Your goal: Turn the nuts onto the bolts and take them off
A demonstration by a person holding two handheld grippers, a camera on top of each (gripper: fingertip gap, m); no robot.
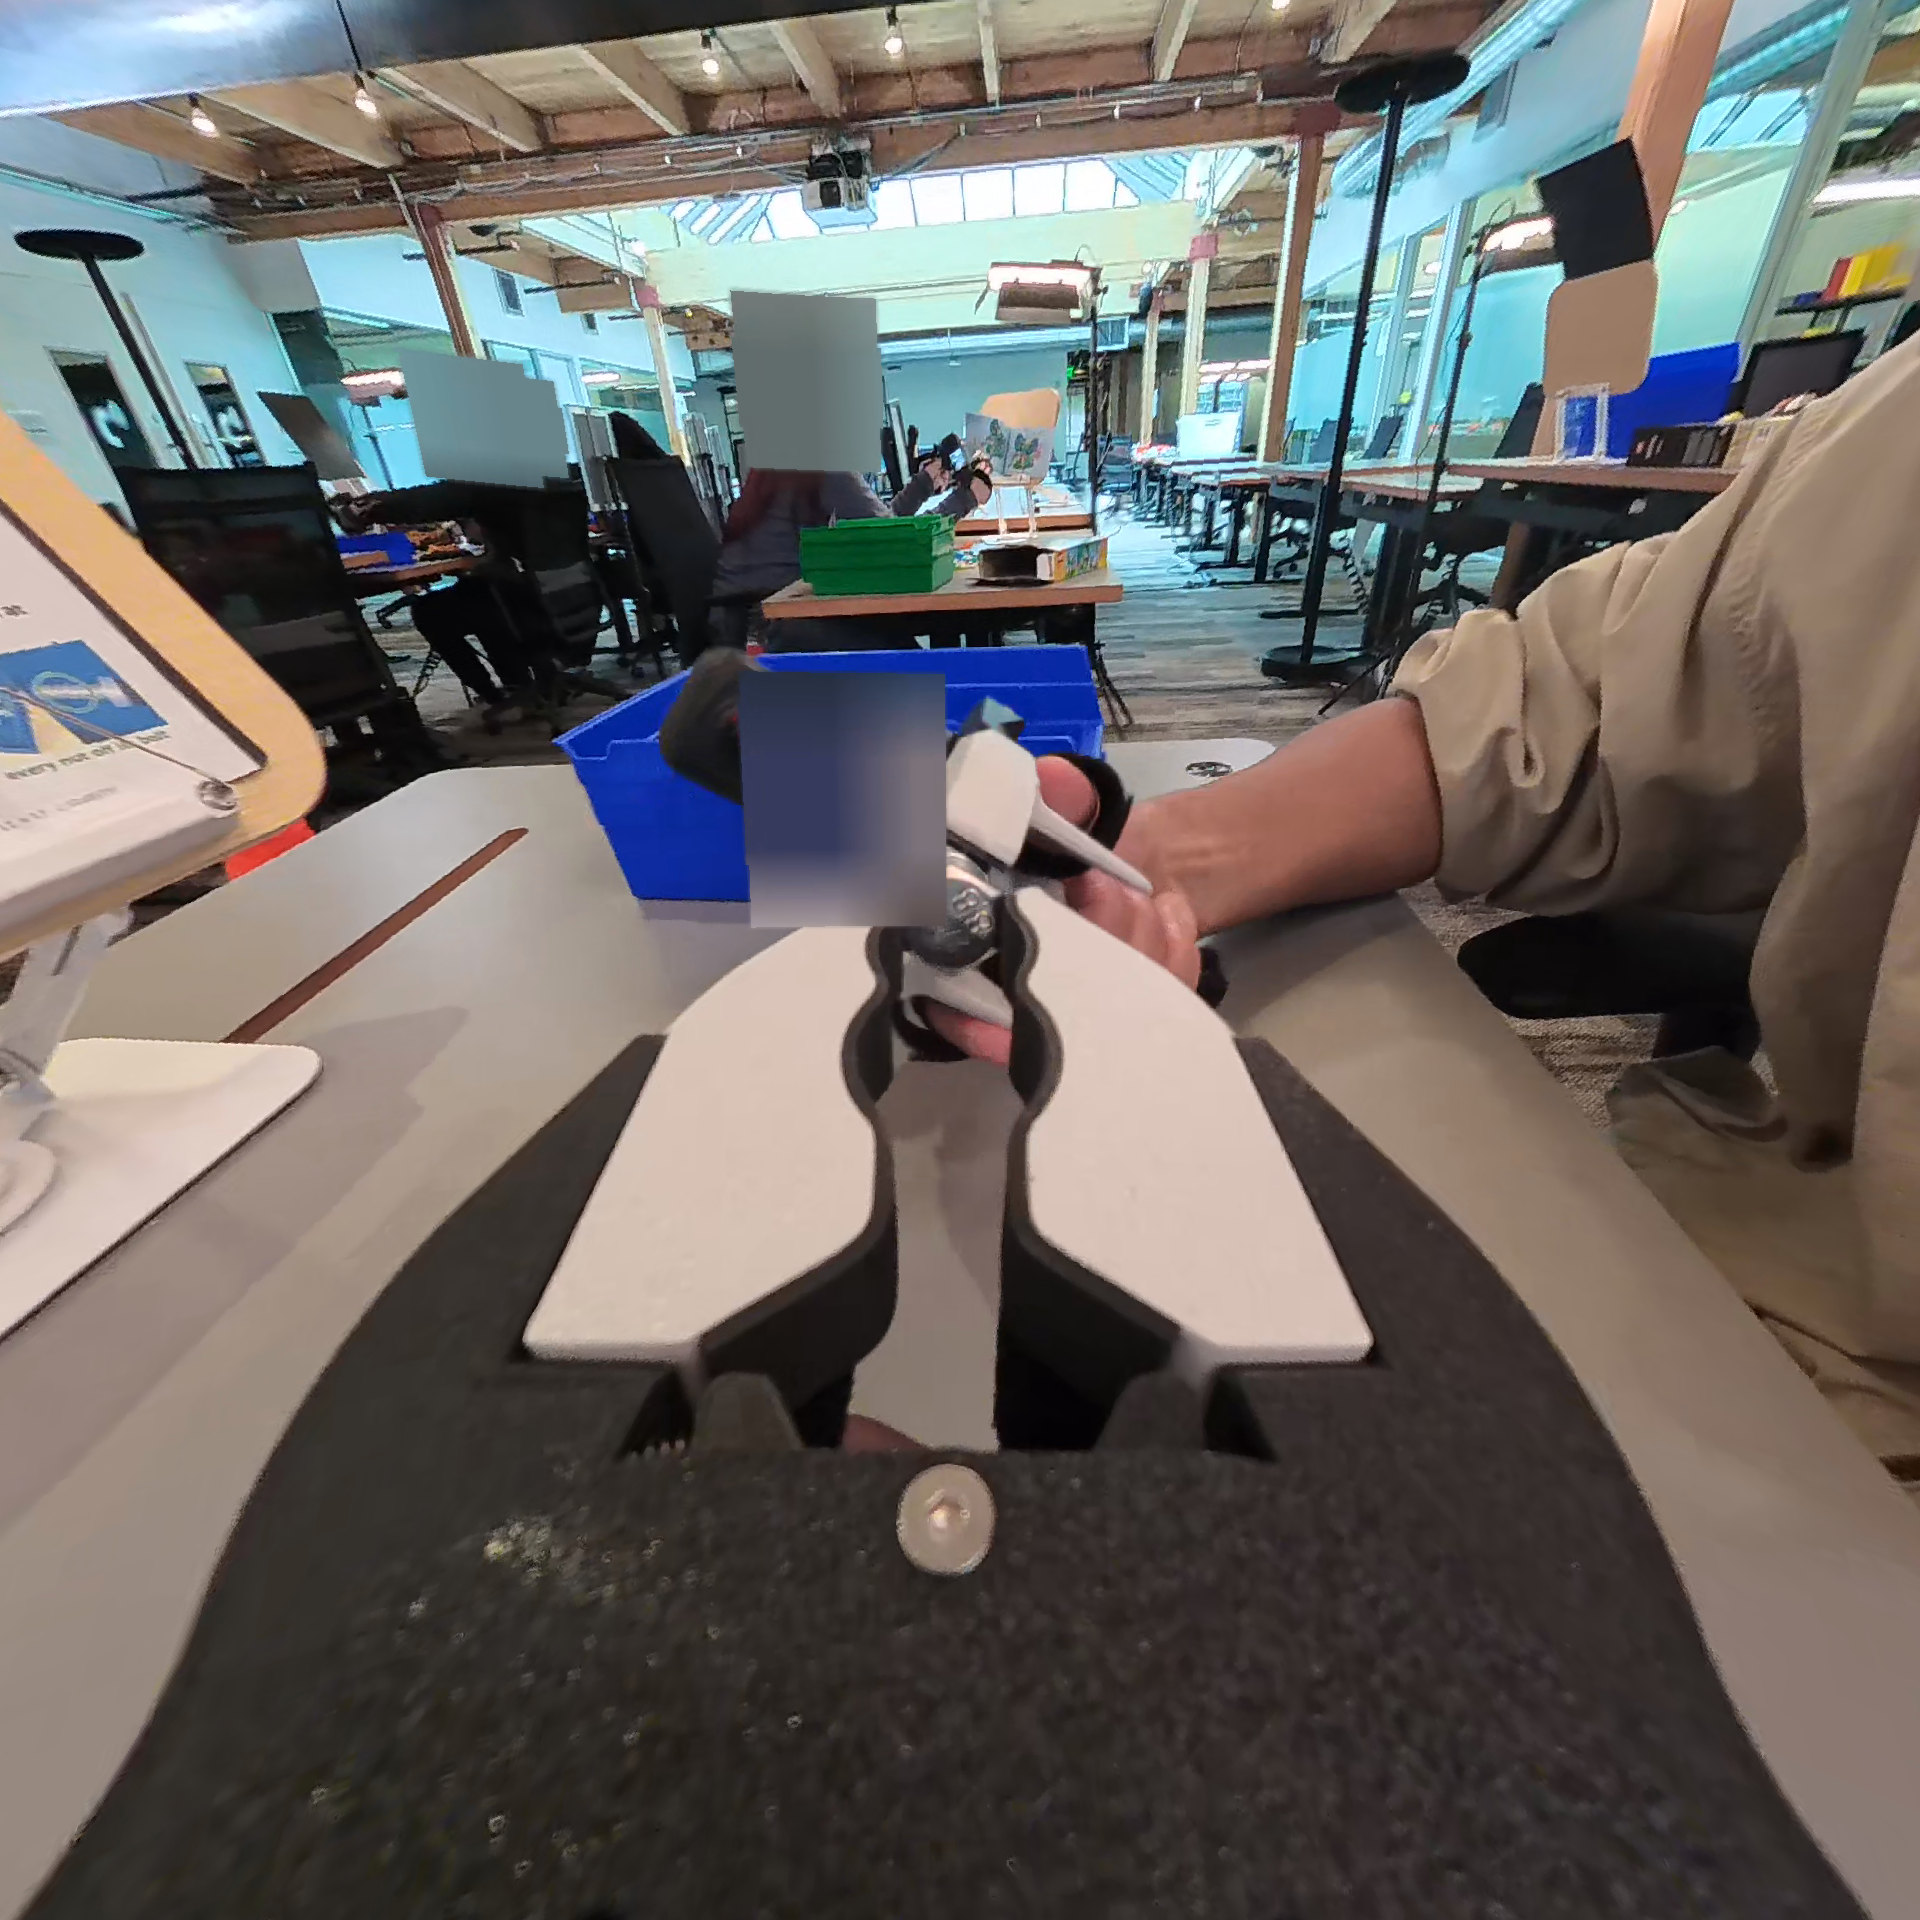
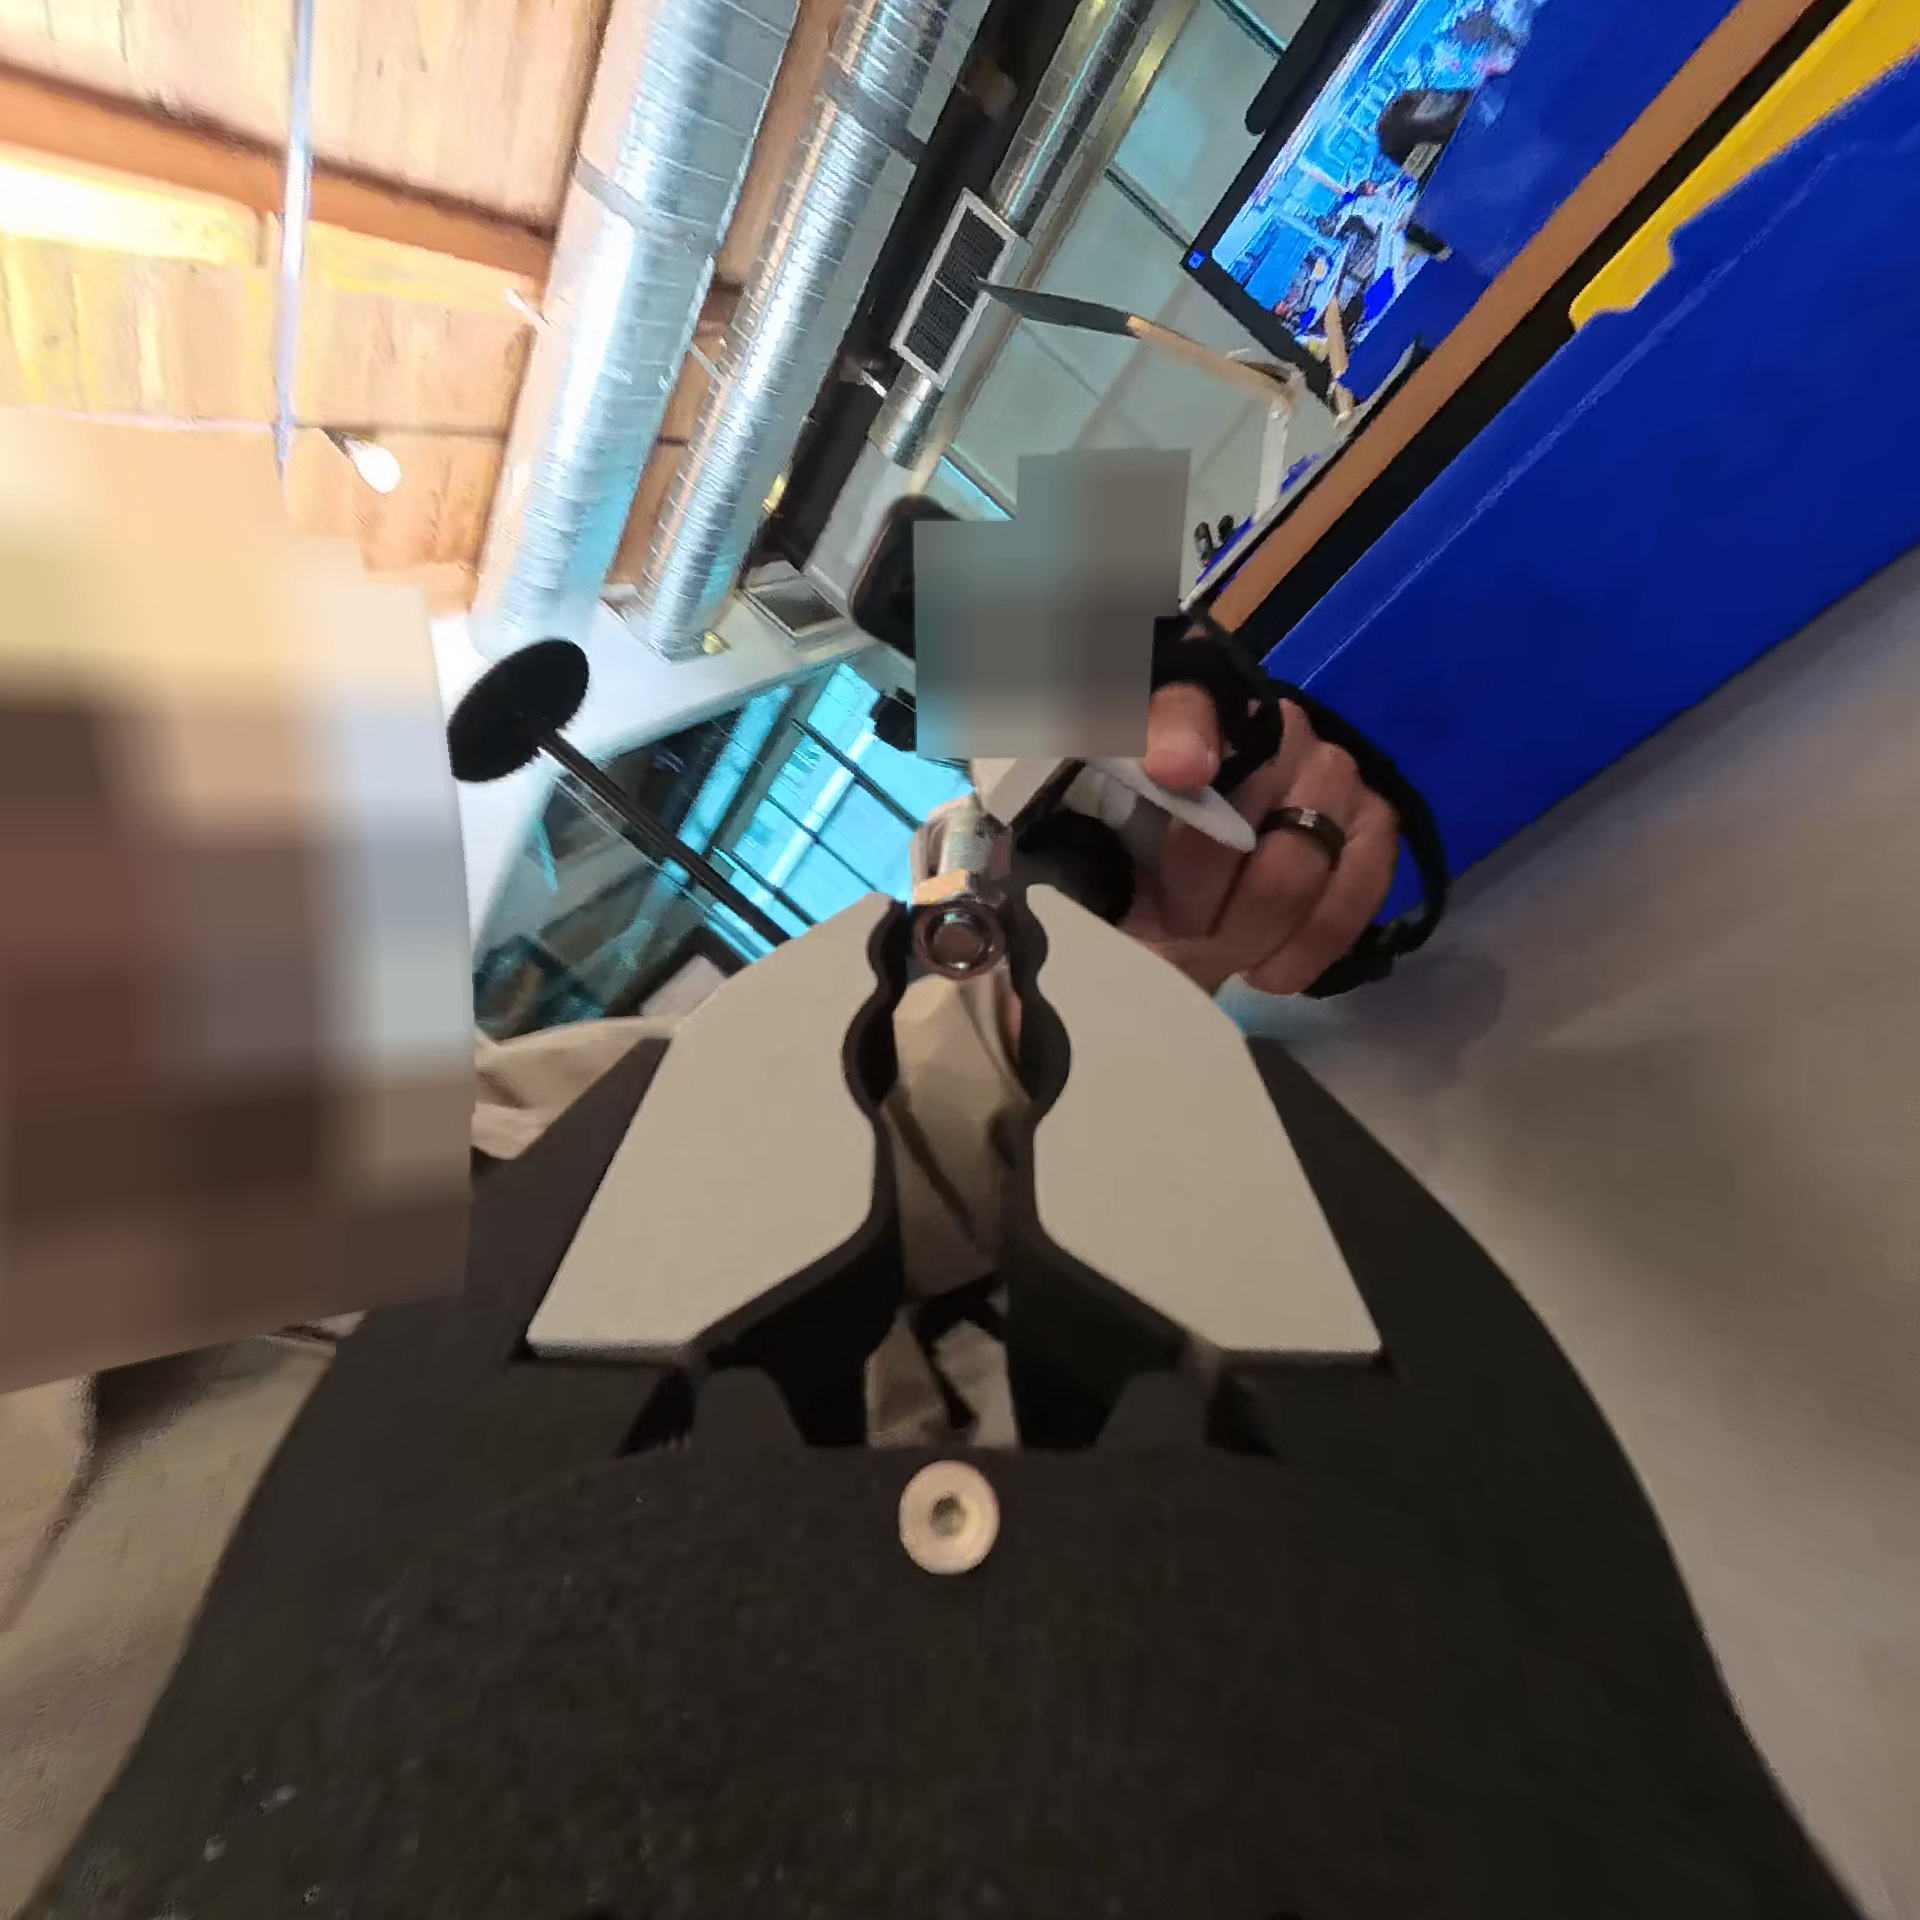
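- Bolt (image 1: 961,914) sits in the air above the grey table (image 1: 436,997), its marked head clamped between the tips of the left gripper (image 1: 954,940).
- Nut (image 2: 956,935), threaded on the bolt's far end, is pinched between the tips of the right gripper (image 2: 958,940); the shank runs on toward the other tool beyond.
- Judgement: the turning step is under way; which direction is unclear from here.
- To do it well, keep both tools on one axis, roll the right wrist about the shank, and hold the head steady so the threads do not bind.
- Blue bin (image 1: 665,821) stands behind on the table.
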